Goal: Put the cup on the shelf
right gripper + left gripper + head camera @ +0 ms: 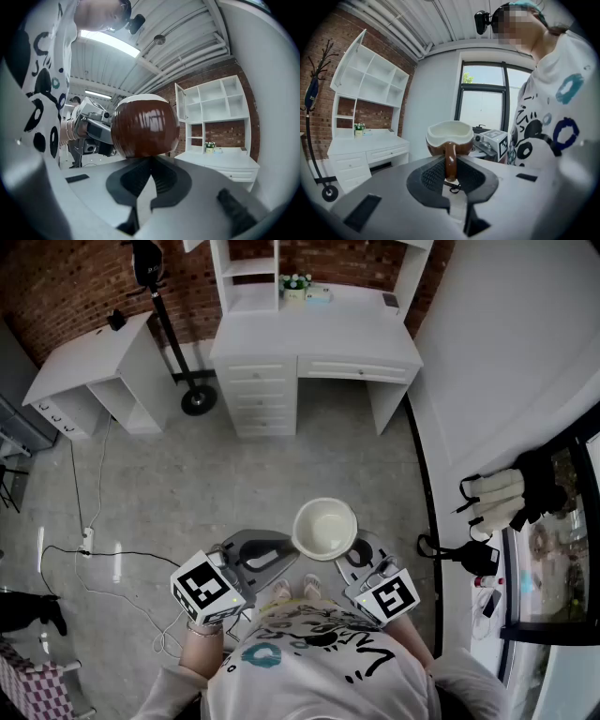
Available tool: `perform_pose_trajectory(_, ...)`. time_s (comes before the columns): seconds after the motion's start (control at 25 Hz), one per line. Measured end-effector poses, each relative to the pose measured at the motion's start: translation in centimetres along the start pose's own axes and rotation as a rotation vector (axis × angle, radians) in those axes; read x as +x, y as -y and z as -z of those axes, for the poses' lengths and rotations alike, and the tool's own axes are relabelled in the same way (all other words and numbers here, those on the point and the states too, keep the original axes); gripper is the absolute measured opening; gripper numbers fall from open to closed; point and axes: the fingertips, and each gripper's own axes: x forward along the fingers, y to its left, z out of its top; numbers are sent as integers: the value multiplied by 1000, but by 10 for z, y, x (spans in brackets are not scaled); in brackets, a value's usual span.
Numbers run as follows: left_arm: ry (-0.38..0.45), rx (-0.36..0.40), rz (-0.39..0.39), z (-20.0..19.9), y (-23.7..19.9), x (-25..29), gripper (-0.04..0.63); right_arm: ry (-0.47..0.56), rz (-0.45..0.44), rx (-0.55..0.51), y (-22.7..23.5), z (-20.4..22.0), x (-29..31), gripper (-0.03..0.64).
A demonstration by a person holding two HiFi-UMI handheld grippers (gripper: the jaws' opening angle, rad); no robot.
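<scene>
Right now our left gripper [450, 174] pinches the brown handle of the cup [449, 135], held mid-air near our chest. Our right gripper [150, 161] is closed, empty, just beside its rounded side. With so thin a hold we risk it swivelling or slipping before the far shelf [370, 82].

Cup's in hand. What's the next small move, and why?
Probably step forward, carrying the cup level toward the white shelf unit: the left gripper is clamped on its handle, yet the shelves stand across the floor, likely beyond reach.
</scene>
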Motion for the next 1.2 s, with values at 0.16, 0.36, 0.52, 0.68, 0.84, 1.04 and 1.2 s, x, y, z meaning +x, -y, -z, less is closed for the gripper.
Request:
perform_pose_trajectory(0.16,-4,8,2,-2,4,0,55,-11,22,16,0,-2,-3,26)
perform_pose_trajectory(0.36,-1,10,3,-3,7,1,55,-13,19,15,-1,-2,-6,26)
perform_pose_trajectory(0.52,5,7,3,-3,9,3,55,-4,2,39,-1,-2,-8,26)
perform_pose_trajectory(0.68,19,19,-6,-5,7,1,55,8,-17,41,0,-5,-4,26)
perform_pose_trajectory(0.84,25,18,-33,-3,4,-5,55,-11,-34,20,-4,-2,1,28)
perform_pose_trajectory(1.04,34,15,-55,-5,-3,-18,55,-16,-52,23,-5,-2,12,28)
perform_pose_trajectory(1.2,46,14,-68,-6,-11,-33,55,3,-70,48,-12,-10,28,28)
